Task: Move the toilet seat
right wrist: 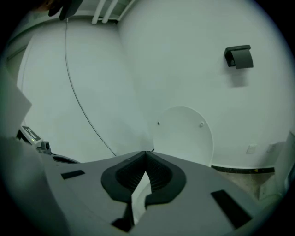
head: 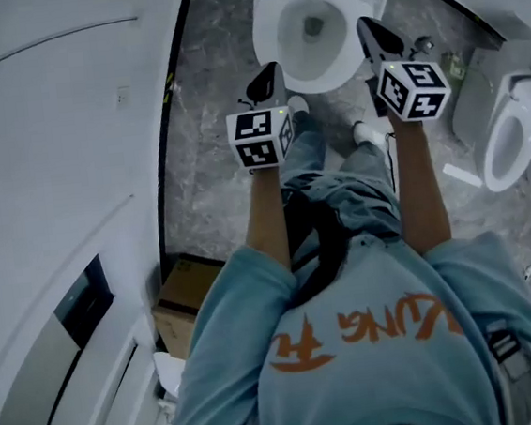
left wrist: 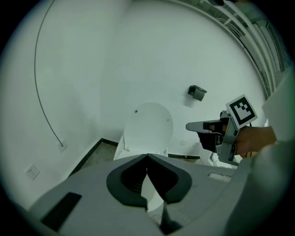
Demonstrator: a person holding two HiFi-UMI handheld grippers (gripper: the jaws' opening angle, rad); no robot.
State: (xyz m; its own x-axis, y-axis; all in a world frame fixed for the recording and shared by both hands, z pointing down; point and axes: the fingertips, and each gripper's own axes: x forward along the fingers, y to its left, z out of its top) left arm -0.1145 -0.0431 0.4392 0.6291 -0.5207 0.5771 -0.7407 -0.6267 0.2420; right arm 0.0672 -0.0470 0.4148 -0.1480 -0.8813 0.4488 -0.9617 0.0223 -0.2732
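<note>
The person in a blue sweatshirt stands over a marbled floor, holding both tongs out ahead. The left gripper and the right gripper are both closed with nothing between their jaws. Just beyond them, the toilet seat lies down on the bowl. Farther still, the lid stands upright against the white wall.

The floor is grey stone with pale swirls. A brown cardboard box sits on it, right against the big white wall. A dark strip runs along the bottom of that wall. A second white bowl stands off to the right. A small black holder hangs high on the wall. A thin cable curves down the wall. A white socket sits low on the wall.
</note>
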